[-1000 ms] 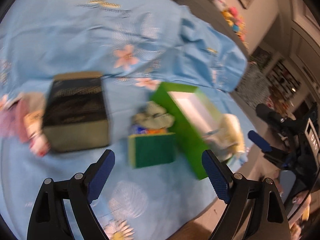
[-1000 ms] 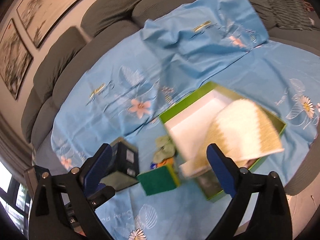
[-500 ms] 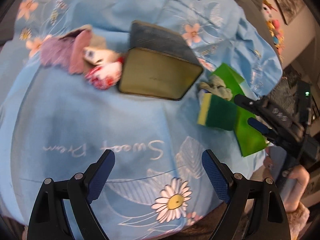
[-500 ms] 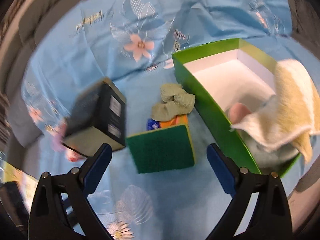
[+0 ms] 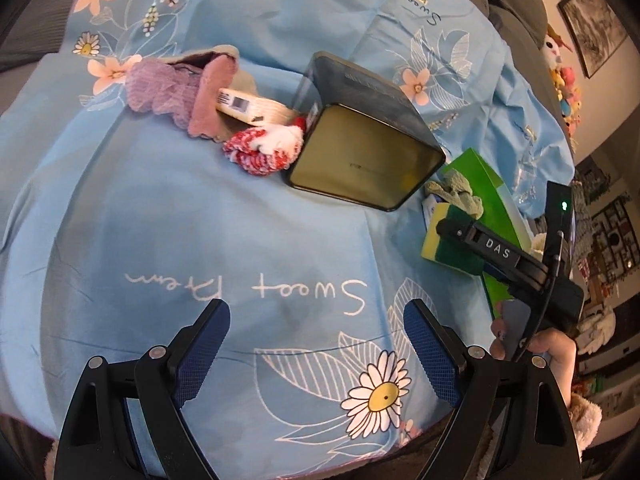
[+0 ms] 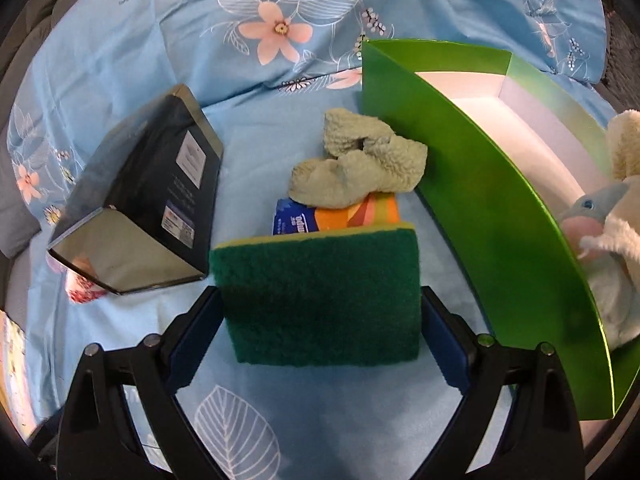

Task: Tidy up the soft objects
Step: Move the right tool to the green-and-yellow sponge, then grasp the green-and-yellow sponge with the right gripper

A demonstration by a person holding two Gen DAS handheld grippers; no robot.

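Note:
A green-and-yellow sponge (image 6: 320, 296) stands on the blue sheet, between the fingers of my right gripper (image 6: 320, 328), which is open around it; whether the pads touch it I cannot tell. The sponge also shows in the left wrist view (image 5: 444, 240). Behind it lie a tissue pack (image 6: 336, 216) and a pale green sock (image 6: 356, 168). The green box (image 6: 480, 200) on the right holds a blue plush (image 6: 596, 208) and a cream towel (image 6: 624, 144). My left gripper (image 5: 316, 344) is open and empty over bare sheet. A red-white sock (image 5: 264, 148) and purple and pink cloths (image 5: 172, 88) lie at the far left.
A dark tin box (image 5: 368, 152) lies on its side between the cloth pile and the sponge; it also shows in the right wrist view (image 6: 140, 208). A flat cream packet (image 5: 248, 108) lies among the cloths. The sheet (image 5: 200, 240) covers a grey sofa.
My right gripper has dropped down and forward until its fingers flank the sponge. My left gripper has swung left and back, away from the green box, toward the cloth pile.

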